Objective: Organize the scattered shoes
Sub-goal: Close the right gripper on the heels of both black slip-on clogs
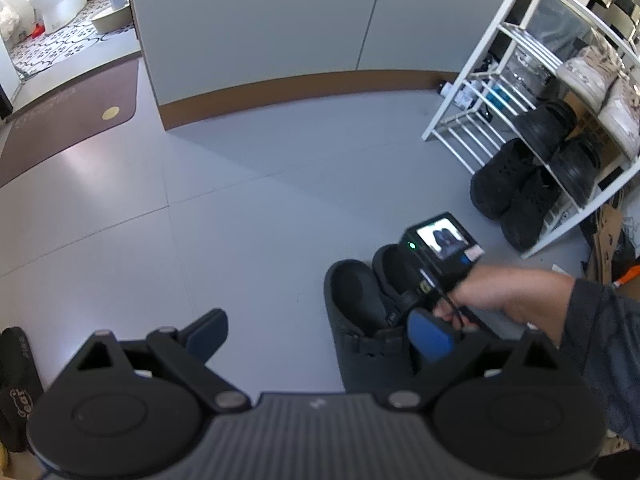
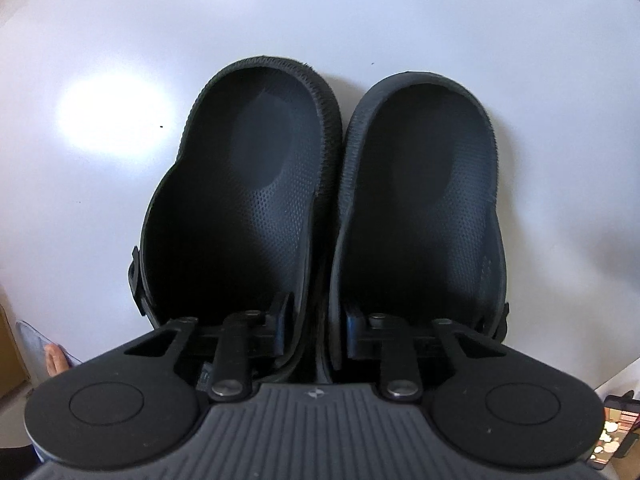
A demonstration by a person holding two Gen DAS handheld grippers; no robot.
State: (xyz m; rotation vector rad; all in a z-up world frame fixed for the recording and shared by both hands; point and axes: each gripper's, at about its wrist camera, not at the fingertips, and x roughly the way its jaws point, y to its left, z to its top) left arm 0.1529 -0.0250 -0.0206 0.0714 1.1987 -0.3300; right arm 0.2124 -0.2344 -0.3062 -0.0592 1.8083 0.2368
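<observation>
Right claw [image 2: 316, 330] clamped on the touching inner walls of two black clogs [image 2: 256, 184], one finger inside each, clogs side by side on grey floor [image 2: 100, 40]. Left claw [image 1: 320, 332] apart, empty, above floor. Farther right, white rack [image 1: 532, 128] holds shoes.

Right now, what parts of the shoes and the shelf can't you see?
- Clog toes: right wrist view, the right gripper covers them, one finger inside each clog.
- Right clog: left wrist view, mostly behind the right gripper's camera.
- Shoe rack: left wrist view, its right part runs off the edge.
- Black slipper: left wrist view, cut by the left edge and the left gripper.
</observation>
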